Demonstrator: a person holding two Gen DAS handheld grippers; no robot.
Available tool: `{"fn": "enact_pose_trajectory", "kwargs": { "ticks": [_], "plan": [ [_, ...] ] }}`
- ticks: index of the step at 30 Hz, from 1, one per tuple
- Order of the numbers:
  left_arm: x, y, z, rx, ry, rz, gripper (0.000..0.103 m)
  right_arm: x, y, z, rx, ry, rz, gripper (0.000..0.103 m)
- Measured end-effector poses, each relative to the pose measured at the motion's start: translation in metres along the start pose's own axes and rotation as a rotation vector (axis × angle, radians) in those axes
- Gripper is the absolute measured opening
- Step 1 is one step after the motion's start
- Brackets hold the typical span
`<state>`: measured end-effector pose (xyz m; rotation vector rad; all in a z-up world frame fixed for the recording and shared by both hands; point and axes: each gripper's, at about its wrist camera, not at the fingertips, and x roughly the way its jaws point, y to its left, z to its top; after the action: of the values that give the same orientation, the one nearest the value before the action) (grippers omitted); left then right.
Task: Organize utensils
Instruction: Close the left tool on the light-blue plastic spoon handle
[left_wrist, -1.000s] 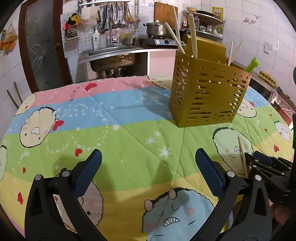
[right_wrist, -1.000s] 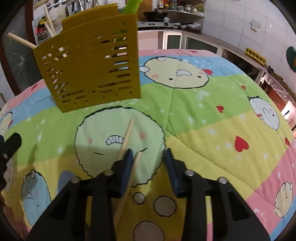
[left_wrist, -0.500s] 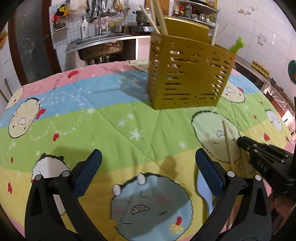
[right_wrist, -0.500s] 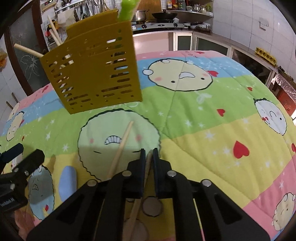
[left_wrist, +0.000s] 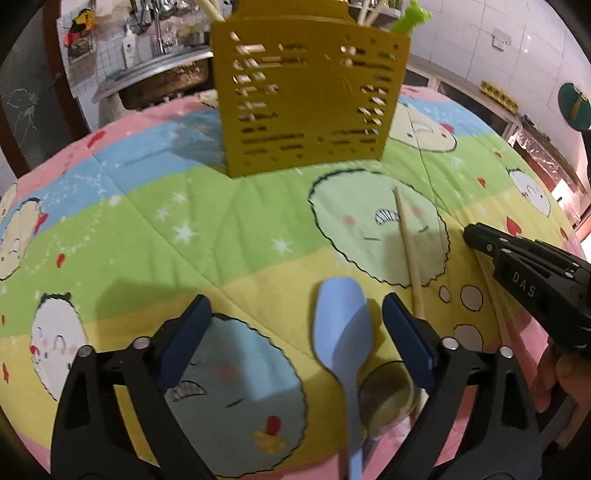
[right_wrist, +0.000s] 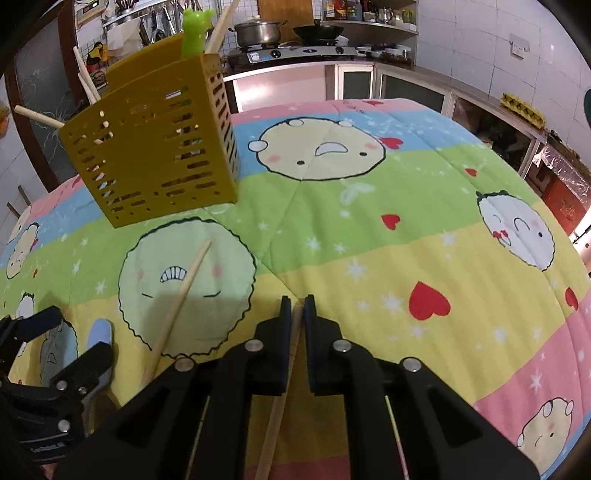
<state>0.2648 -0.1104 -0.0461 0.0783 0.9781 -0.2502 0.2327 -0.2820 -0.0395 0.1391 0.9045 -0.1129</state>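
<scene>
A yellow slotted utensil holder (left_wrist: 310, 96) (right_wrist: 155, 147) stands on the quilted table cover with chopsticks and a green-handled utensil in it. My left gripper (left_wrist: 295, 310) points down over a light blue spoon (left_wrist: 341, 325). Its jaws are closing, and the spoon lies between them near the right finger, untouched. A metal spoon (left_wrist: 386, 398) lies beside the blue one. My right gripper (right_wrist: 297, 314) is shut on a wooden chopstick (right_wrist: 280, 406). A second chopstick (right_wrist: 181, 295) (left_wrist: 408, 251) lies loose on the green cartoon face. The right wrist view shows the left gripper (right_wrist: 74, 334) at lower left.
The table's cover (right_wrist: 406, 221) curves down at the near and right edges. Behind the table are a sink (left_wrist: 159, 74), a stove with pots (right_wrist: 258, 33) and low cabinets (right_wrist: 369, 81). A hand (left_wrist: 561, 373) holds the right gripper's handle.
My left gripper moved to the right and down until its fingers straddled the blue spoon. My right gripper closed on one chopstick and shifted with it; the other chopstick stayed on the cover.
</scene>
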Motion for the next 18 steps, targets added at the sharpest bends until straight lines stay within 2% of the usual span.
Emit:
{"fn": "enact_pose_trajectory", "kwargs": {
  "ticks": [4,10,14,18],
  "plan": [
    [0.007,-0.005,0.001,0.006,0.021,0.02,0.077,0.002,0.001,0.001,0.009,0.008,0.012,0.008],
    [0.009,-0.004,0.007,0.006,0.044,0.028,0.048,0.004,0.003,-0.001,0.022,0.021,0.006,0.008],
    [0.01,-0.004,0.012,0.005,0.056,0.042,0.033,0.004,0.006,0.0,0.016,0.019,-0.012,0.007],
    [0.01,0.002,0.015,-0.023,0.054,0.023,0.025,0.0,0.003,-0.001,0.029,0.004,0.004,0.007]
  ]
}}
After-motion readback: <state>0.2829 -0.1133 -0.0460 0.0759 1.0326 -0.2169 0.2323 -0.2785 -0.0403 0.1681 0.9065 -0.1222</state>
